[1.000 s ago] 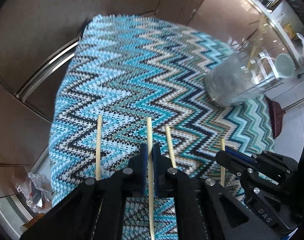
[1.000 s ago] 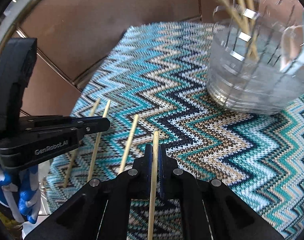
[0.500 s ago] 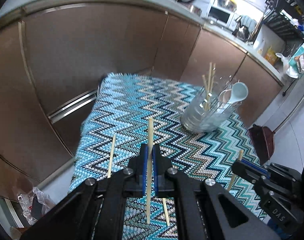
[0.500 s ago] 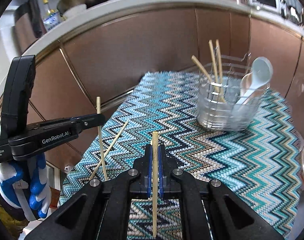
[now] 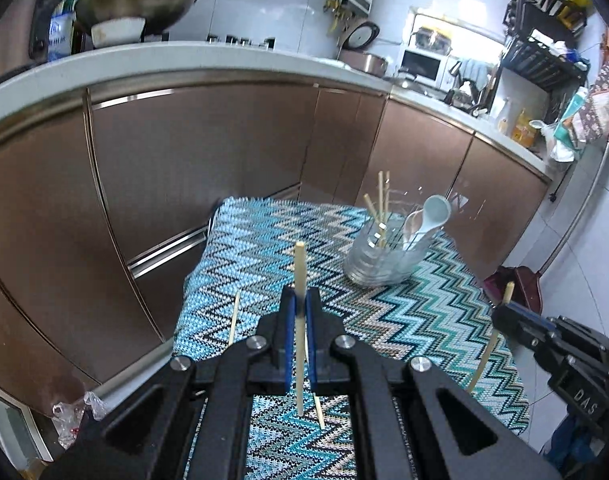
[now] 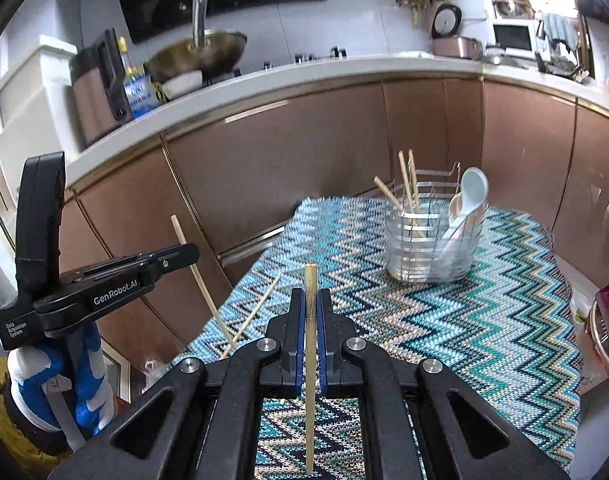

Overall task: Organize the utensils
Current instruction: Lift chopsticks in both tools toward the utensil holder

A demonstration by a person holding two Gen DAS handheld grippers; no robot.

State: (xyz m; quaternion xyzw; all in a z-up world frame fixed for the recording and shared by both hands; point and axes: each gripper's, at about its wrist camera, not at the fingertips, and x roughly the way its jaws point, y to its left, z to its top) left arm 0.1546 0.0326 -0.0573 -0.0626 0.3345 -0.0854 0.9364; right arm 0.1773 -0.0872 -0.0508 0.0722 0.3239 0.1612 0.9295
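My left gripper [image 5: 300, 300] is shut on a wooden chopstick [image 5: 299, 272] and holds it upright above the zigzag cloth [image 5: 264, 240]. My right gripper [image 6: 310, 300] is shut on another chopstick [image 6: 309, 288], also lifted; it shows at the right of the left wrist view [image 5: 504, 312]. A clear holder [image 5: 380, 258] at the far right of the cloth holds three chopsticks and two spoons [image 5: 434, 212]; it also shows in the right wrist view [image 6: 432, 248]. Two chopsticks lie on the cloth near its left edge [image 5: 234, 316] and under my left gripper [image 5: 318, 412].
Brown cabinet doors [image 5: 184, 168] stand behind and left of the cloth-covered table. A counter above carries a wok [image 5: 136, 0] and appliances. A red dustpan [image 5: 516, 284] stands on the floor to the right.
Both grippers have risen well above the cloth, each carrying its chopstick, and the views have tilted up to take in the counter. The holder looks farther away.
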